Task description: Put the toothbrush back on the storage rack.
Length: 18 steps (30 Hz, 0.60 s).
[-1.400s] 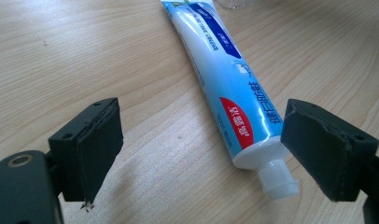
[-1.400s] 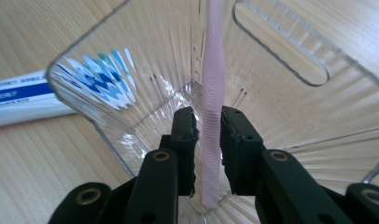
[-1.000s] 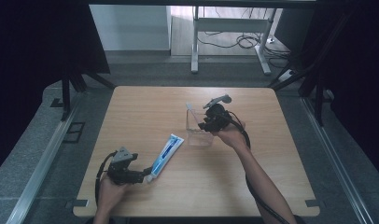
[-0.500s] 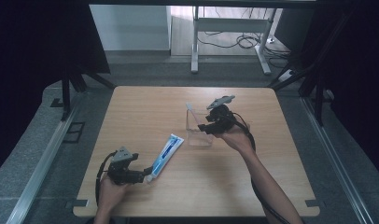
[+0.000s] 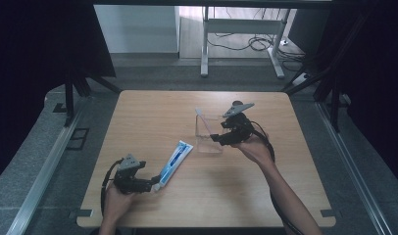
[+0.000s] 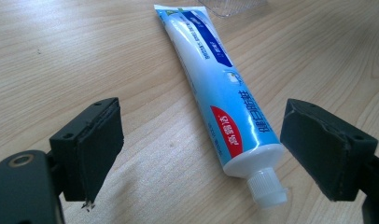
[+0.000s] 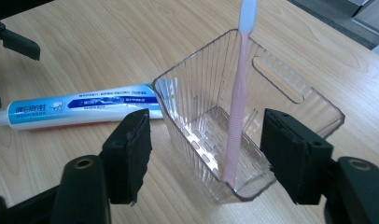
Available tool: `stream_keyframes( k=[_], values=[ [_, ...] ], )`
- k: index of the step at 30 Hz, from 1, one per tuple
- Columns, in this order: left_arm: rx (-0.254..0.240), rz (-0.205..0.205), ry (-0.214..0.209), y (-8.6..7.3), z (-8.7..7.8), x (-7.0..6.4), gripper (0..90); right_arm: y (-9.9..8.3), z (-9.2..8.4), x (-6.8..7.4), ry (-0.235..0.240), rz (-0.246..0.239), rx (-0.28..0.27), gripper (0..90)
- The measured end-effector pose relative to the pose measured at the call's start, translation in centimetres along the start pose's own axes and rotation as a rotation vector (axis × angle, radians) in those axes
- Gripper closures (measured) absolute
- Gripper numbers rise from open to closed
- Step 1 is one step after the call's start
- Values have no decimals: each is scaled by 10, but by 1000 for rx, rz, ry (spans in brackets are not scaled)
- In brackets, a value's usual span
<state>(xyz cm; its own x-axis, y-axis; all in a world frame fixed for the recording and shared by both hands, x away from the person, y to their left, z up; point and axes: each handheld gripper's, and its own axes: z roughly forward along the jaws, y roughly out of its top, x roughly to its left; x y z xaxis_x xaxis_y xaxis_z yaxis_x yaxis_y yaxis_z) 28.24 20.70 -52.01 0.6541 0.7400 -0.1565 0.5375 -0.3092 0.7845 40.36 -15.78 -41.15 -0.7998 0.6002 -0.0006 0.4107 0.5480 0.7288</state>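
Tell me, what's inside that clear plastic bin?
A pink toothbrush stands in the bin, handle on the floor, white head leaning past the rim. The ribbed walls are see-through and show nothing else inside.

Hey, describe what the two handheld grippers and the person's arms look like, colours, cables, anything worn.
Both are black. The left gripper and right gripper each carry a grey three-cornered plate on top and trail a black cable. Up close, the fingers are blocky black pads on metal arms with a round bolt hole, and the right fingers look the same. The forearms show no sleeves or gloves.
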Motion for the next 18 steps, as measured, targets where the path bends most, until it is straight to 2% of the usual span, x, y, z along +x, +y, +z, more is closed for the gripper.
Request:
stream_keyframes(
  k=[8,18],
  values=[
    [-3,-2,0,0,-1,0,133,-8,-6,1,-24,-17,5,170],
    [-4,1,2,0,-1,0,133,-20,-15,7,-26,-30,2,134]
  ],
)
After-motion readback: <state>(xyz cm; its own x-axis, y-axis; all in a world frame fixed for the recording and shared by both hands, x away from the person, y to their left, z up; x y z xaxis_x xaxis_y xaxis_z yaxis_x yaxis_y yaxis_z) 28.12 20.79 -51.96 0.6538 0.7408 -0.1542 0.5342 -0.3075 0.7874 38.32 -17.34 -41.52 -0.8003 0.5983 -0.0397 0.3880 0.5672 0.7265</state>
